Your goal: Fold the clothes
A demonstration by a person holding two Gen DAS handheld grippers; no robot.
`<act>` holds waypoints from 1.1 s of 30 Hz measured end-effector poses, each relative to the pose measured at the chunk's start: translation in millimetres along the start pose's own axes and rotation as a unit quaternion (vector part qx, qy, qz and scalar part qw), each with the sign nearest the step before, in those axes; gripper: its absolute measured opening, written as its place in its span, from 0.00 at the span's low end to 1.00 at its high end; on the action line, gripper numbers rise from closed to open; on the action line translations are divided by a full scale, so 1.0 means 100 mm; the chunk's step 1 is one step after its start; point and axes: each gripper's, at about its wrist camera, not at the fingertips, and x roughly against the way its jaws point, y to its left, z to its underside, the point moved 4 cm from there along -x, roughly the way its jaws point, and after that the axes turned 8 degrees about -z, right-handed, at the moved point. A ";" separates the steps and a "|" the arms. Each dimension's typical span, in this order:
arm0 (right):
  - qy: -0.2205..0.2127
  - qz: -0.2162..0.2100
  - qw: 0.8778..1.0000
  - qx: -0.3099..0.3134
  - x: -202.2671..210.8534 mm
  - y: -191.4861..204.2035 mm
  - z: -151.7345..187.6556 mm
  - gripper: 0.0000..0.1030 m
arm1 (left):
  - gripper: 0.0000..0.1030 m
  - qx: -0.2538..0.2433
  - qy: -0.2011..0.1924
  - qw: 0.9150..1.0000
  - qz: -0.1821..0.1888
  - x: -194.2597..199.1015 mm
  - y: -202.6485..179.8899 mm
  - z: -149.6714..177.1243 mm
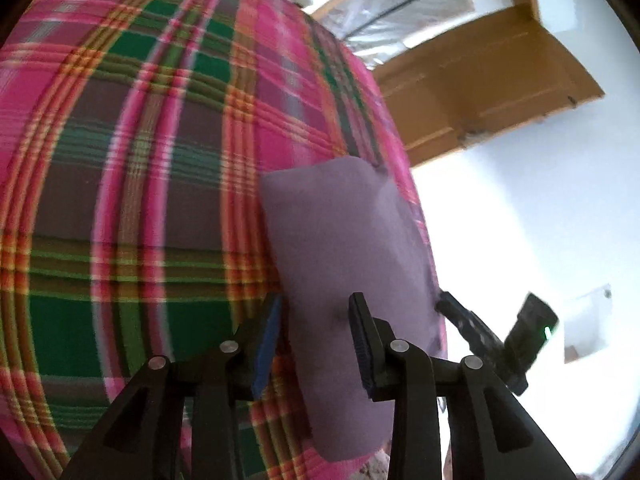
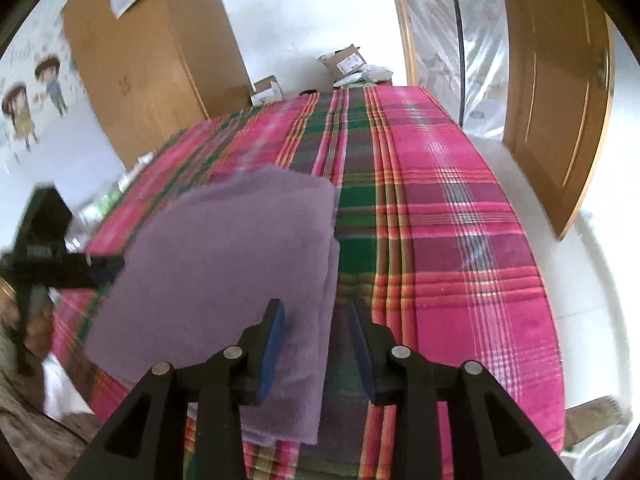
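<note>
A folded purple cloth [image 1: 340,240] [image 2: 224,260] lies flat on a pink and green plaid blanket [image 1: 140,160] [image 2: 440,240], near the blanket's edge. My left gripper [image 1: 318,320] is open and hovers over one end of the cloth, its fingers straddling that end's corner. My right gripper [image 2: 318,332] is also open, above the cloth's right edge, with one finger over the cloth and the other over the blanket. Each gripper shows in the other's view: the right gripper [image 1: 460,316] past the cloth's far side, the left gripper [image 2: 100,266] at its left edge.
The blanket covers a bed-like surface that drops off to a white floor. A wooden door [image 2: 560,100] [image 1: 480,92] stands open on the right, next to plastic sheeting [image 2: 472,40]. A wooden cabinet [image 2: 140,60] and cardboard boxes [image 2: 344,60] stand beyond the far end.
</note>
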 end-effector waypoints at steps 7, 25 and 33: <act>0.049 -0.074 0.994 -0.067 -0.20 -0.27 -0.08 0.53 | 0.57 0.036 0.057 0.997 0.043 -0.13 0.11 0.02; 0.085 -0.185 0.976 -0.081 -0.58 -0.28 -0.22 0.62 | 0.58 0.043 0.098 0.991 0.082 -0.29 0.00 0.02; 0.074 -0.214 0.969 -0.096 -0.57 -0.32 -0.20 0.63 | 0.57 0.054 0.097 0.989 0.096 -0.28 -0.02 0.09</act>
